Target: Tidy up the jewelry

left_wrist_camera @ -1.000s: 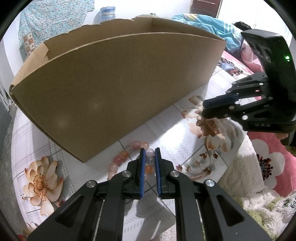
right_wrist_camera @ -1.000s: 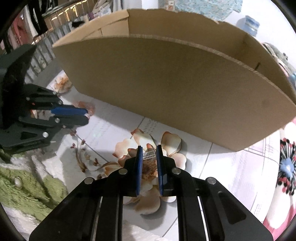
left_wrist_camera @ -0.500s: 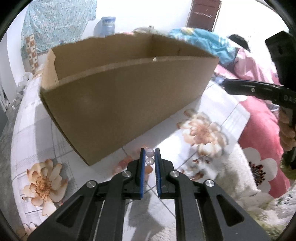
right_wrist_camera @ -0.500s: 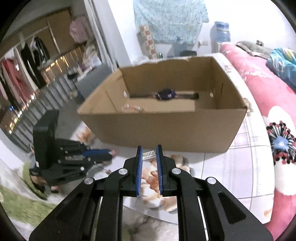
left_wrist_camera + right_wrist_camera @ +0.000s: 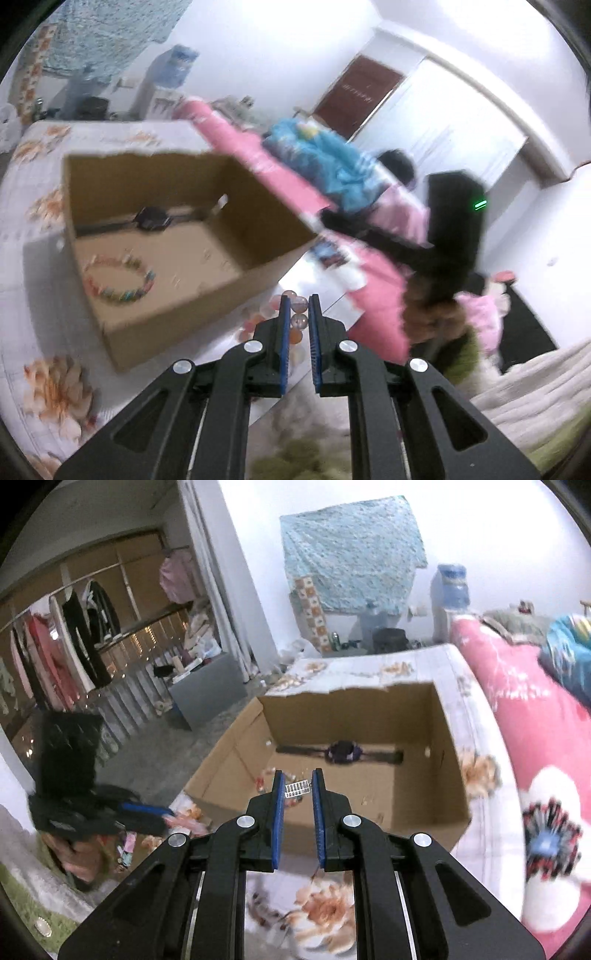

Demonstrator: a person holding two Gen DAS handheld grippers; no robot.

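Step in hand: carrying two pieces up to the cardboard box (image 5: 332, 834) — both are still outside it, on its near side.
Left gripper (image 5: 297, 317): my jaws are clamped on a bead bracelet (image 5: 298, 320), pink and clear beads pinched between the blue pads, the rest hanging below.
Right gripper (image 5: 298, 794): my jaws are closed on a small silver piece (image 5: 295, 788), its thin chain trailing down.
Next move, as I judge it: bring each over the box's near wall, lower inside, then let go clear of what already lies there.
In the box: a dark watch (image 5: 341, 752) along the far wall; a colourful bead ring (image 5: 120, 275) on the floor — small bits nearby, too blurred to name.
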